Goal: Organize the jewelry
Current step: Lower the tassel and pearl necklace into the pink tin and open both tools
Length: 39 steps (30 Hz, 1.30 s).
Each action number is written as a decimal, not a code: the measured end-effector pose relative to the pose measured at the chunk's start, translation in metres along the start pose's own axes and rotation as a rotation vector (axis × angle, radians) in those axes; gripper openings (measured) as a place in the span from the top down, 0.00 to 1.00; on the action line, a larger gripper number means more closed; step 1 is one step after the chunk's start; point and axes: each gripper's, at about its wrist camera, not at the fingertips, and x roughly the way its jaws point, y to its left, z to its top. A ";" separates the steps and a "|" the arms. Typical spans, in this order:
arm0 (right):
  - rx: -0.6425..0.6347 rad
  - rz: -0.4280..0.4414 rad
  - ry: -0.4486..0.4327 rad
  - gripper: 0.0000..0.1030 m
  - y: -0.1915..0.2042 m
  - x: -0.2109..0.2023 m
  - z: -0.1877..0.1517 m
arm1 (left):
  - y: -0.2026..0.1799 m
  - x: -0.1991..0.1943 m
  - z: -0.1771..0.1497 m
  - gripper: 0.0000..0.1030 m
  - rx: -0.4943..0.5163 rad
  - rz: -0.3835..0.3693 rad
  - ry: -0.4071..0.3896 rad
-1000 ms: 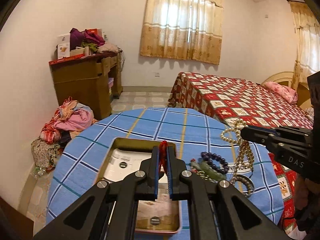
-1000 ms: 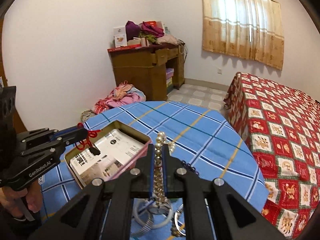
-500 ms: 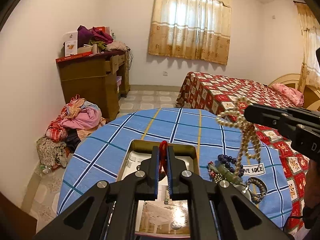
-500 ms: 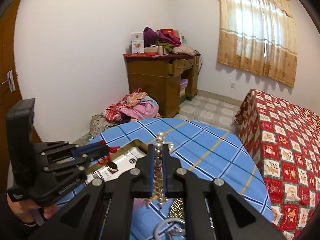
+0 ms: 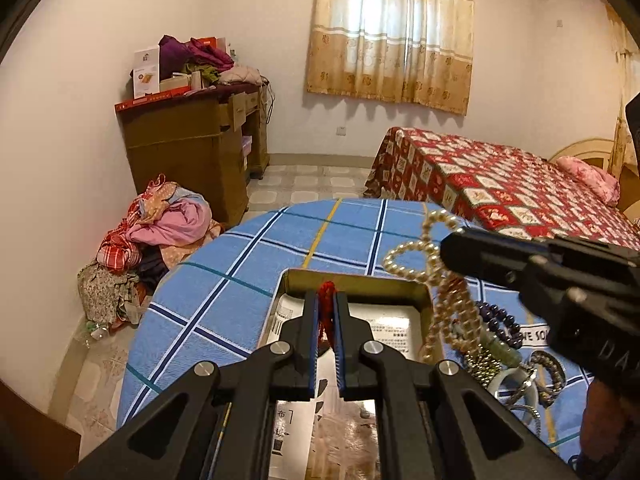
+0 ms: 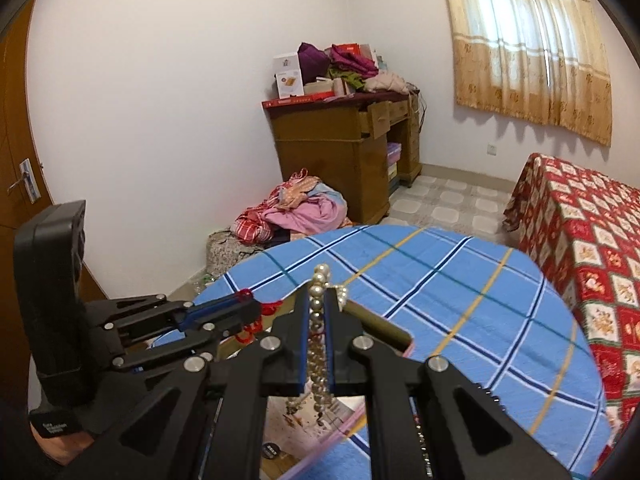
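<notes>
On the left, our left claw (image 5: 327, 322) pinches a red cord bracelet (image 5: 326, 300) above the shallow brass-coloured metal tray (image 5: 356, 283) on the blue plaid-covered table (image 5: 224, 300). Moving right, our right claw (image 6: 317, 322) is clamped on a cream pearl necklace (image 5: 434, 280), dangling by the tray's right edge, over a pile of dark beaded bracelets (image 5: 498, 326).

A round table (image 5: 224, 292) draped in a blue plaid cloth is filling the lower middle of both views. A shallow gold-rimmed tray (image 5: 352, 280) lined with printed paper is sitting on it at lower centre of the left view. Lying just right of the tray, at lower right, are a dark bead bracelet (image 5: 498, 318), a green stone piece (image 5: 502, 354), a pale bangle (image 5: 508, 380) and a white label (image 5: 536, 334).
</notes>
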 end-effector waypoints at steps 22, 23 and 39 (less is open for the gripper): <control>0.038 -0.054 0.131 0.91 -0.009 0.049 -0.038 | 0.000 0.038 -0.015 0.94 0.046 0.031 0.090; 0.038 -0.054 0.140 0.91 -0.010 0.050 -0.039 | -0.001 0.039 -0.015 0.94 0.050 0.031 0.096; 0.074 -0.136 0.095 0.50 -0.033 0.011 -0.046 | 0.009 0.016 -0.015 0.31 0.002 0.126 0.048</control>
